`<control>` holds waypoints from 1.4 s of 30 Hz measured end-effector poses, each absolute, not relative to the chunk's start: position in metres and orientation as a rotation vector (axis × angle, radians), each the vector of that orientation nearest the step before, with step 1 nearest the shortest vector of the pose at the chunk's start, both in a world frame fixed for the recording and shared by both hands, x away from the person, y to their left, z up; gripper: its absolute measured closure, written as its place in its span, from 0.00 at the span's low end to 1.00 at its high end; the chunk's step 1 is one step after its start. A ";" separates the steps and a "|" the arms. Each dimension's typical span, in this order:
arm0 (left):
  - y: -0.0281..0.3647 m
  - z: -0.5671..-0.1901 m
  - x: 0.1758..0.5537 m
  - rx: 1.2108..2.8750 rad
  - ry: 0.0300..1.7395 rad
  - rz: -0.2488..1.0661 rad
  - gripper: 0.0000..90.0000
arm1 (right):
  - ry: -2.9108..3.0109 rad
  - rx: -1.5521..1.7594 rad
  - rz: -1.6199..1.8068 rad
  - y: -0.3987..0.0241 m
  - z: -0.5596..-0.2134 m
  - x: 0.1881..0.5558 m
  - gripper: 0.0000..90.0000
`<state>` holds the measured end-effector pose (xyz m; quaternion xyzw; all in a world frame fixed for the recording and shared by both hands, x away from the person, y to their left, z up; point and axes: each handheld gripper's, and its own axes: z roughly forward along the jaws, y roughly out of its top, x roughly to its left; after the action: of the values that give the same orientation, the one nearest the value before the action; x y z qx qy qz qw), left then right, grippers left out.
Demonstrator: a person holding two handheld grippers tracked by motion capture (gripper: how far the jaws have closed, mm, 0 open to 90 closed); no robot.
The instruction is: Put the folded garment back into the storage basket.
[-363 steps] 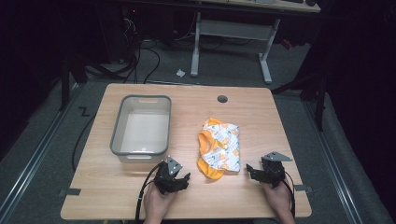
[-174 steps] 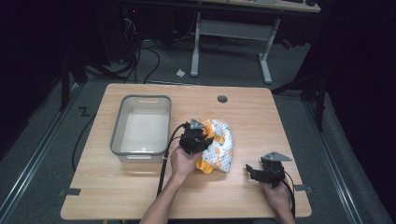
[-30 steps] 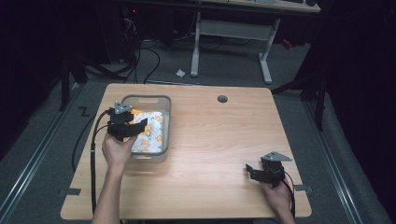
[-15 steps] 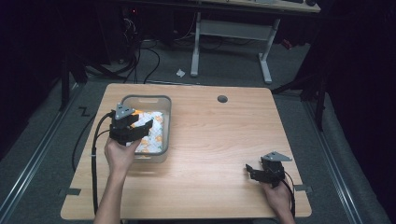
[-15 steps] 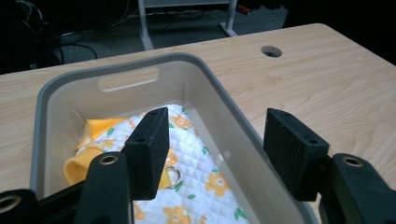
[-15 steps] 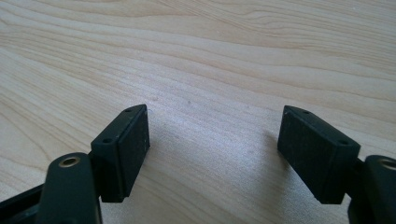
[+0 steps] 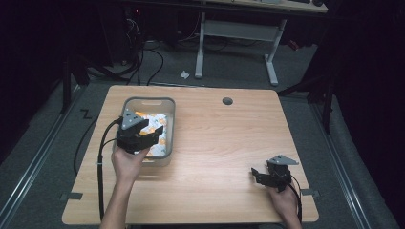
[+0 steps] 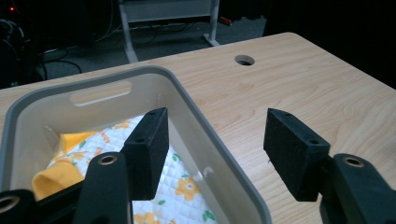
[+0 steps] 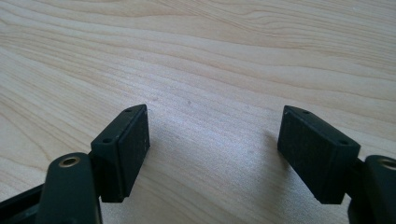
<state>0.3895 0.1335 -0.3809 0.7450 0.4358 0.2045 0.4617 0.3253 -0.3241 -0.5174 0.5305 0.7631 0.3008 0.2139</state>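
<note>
A white quilted cloth with orange flowers and yellow trim [image 7: 152,125] [image 8: 154,186] lies inside the grey plastic bin [image 7: 168,124] [image 8: 210,158] at the table's left. My left gripper [image 7: 155,135] [image 8: 217,149] hovers over the bin's right wall, its jaws open and holding nothing; one jaw is over the bin, the other over the table. My right gripper [image 7: 258,174] [image 9: 215,149] rests low on the table near the front right corner, jaws open and empty over bare wood.
The wooden table [image 7: 229,143] has a round cable hole [image 7: 227,101] [image 8: 244,59] near its far edge. A cable trails from the left gripper off the table's left side. Beyond the table stand a desk frame and floor cables.
My left gripper has drifted right and back toward the person over the bin, with the cloth left lying in the bin. The right gripper has stayed where it was.
</note>
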 end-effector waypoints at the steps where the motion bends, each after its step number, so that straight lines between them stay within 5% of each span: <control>1: 0.133 -0.381 0.390 1.832 1.072 0.503 0.45 | 2.117 1.472 0.835 -0.324 -0.517 0.325 0.28; 42: 0.092 -0.378 0.354 1.862 0.910 0.383 0.41 | 2.117 1.472 0.834 -0.324 -0.517 0.325 0.28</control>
<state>0.3540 0.0920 -0.3781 0.7680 0.3754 0.1581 0.4942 0.3253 -0.3241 -0.5174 0.5307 0.7630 0.3008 0.2140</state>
